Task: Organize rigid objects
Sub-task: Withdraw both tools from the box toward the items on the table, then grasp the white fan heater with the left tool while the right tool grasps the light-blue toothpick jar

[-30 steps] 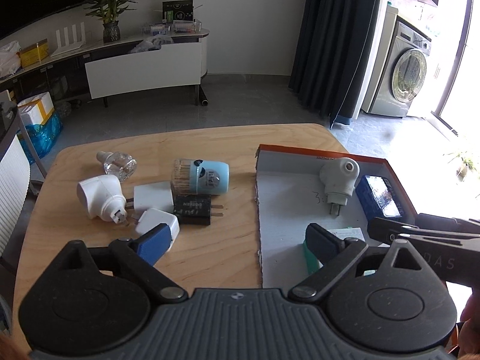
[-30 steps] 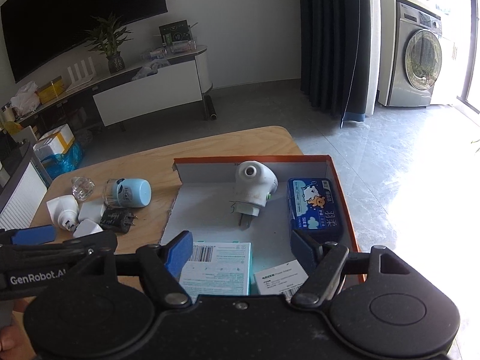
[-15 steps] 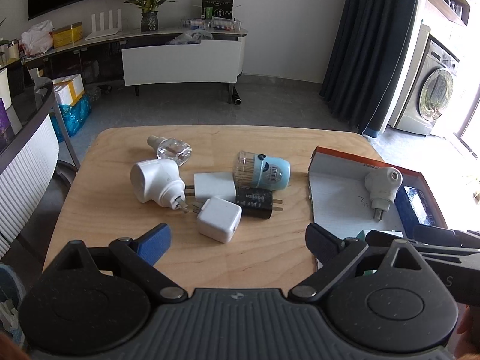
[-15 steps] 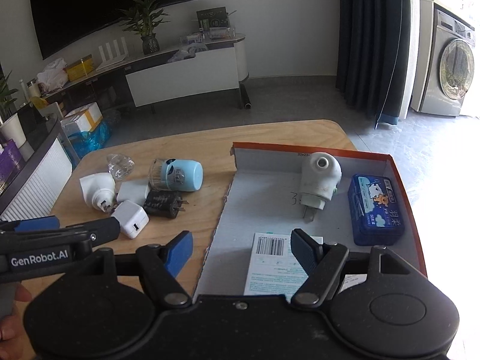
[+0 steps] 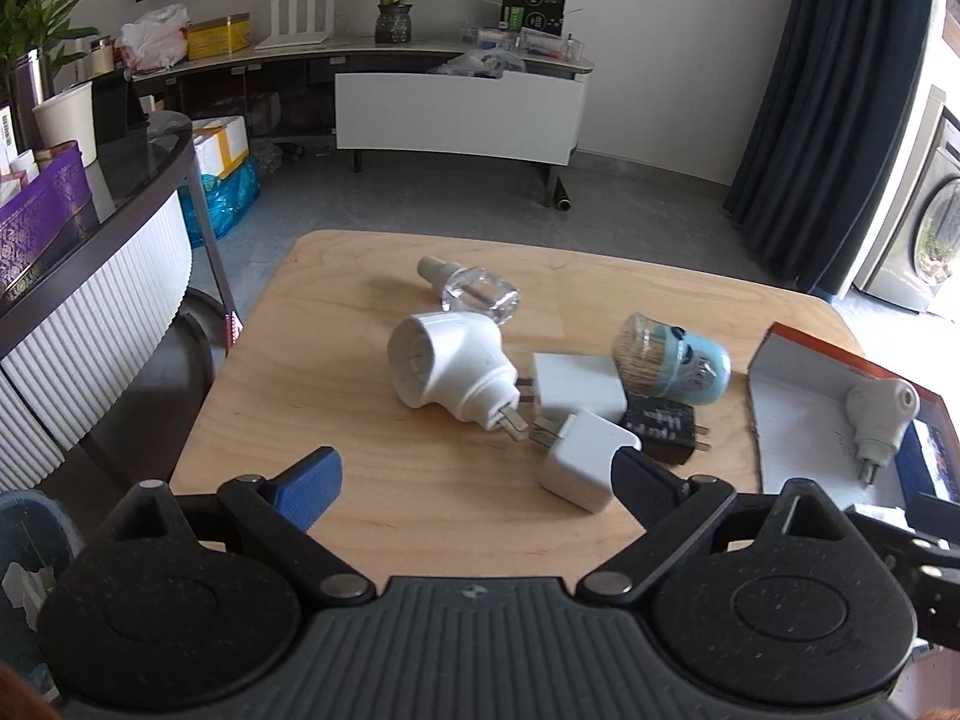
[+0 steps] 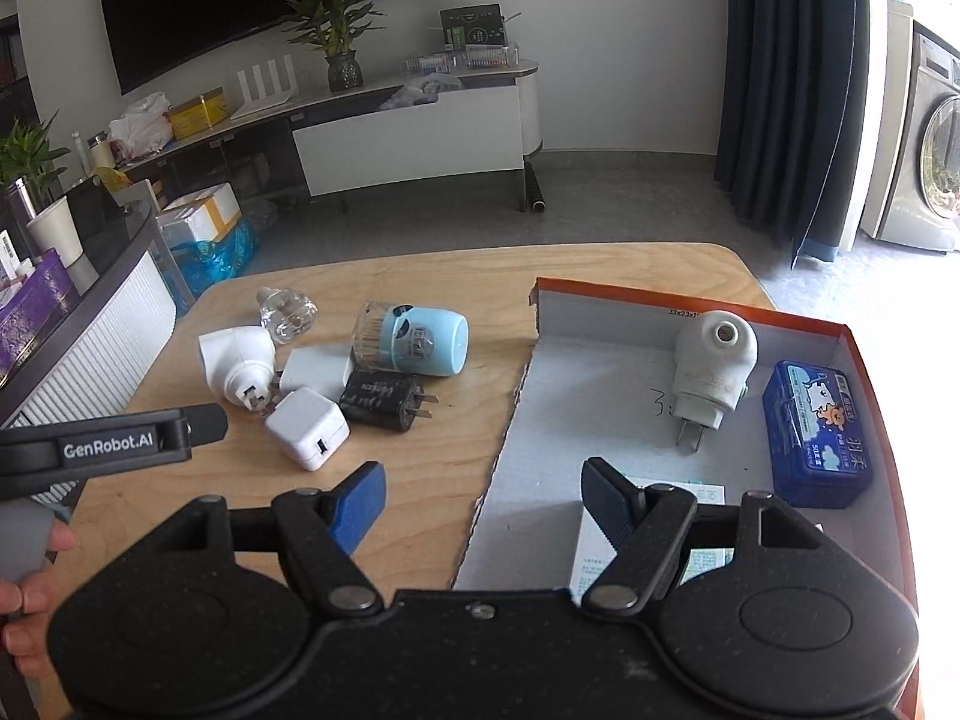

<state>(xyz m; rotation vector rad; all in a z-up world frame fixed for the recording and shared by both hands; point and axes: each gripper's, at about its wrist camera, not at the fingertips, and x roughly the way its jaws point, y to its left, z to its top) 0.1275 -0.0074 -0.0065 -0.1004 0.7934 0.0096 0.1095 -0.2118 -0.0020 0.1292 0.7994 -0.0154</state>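
On the light wooden table lies a tight cluster of small rigid items: a white cube-shaped USB charger nearest the cameras, a black plug adapter with faint unreadable print just beside it, a flat white rectangular charger behind both, and a white round-bodied plug-in vaporiser whose prongs point toward the cube charger. A pale blue capsule-shaped toothpick holder with a clear end and a small illegible label lies on its side against the black adapter. A clear glass refill bottle lies on its side beyond the vaporiser.

To the right sits an orange-rimmed grey cardboard box lid, its inner wall printed "33x23x1…", the rest cut off. Inside it lie a cream plug-in vaporiser, a dark blue tin with a cartoon and Chinese characters, and a white leaflet partly hidden by the tool.

The left gripper hovers wide open and empty, its right finger touching or just in front of the cube charger; its arm reads "GenRobot.AI". The right gripper is spread wide too, holding nothing, over the lid's near left edge.
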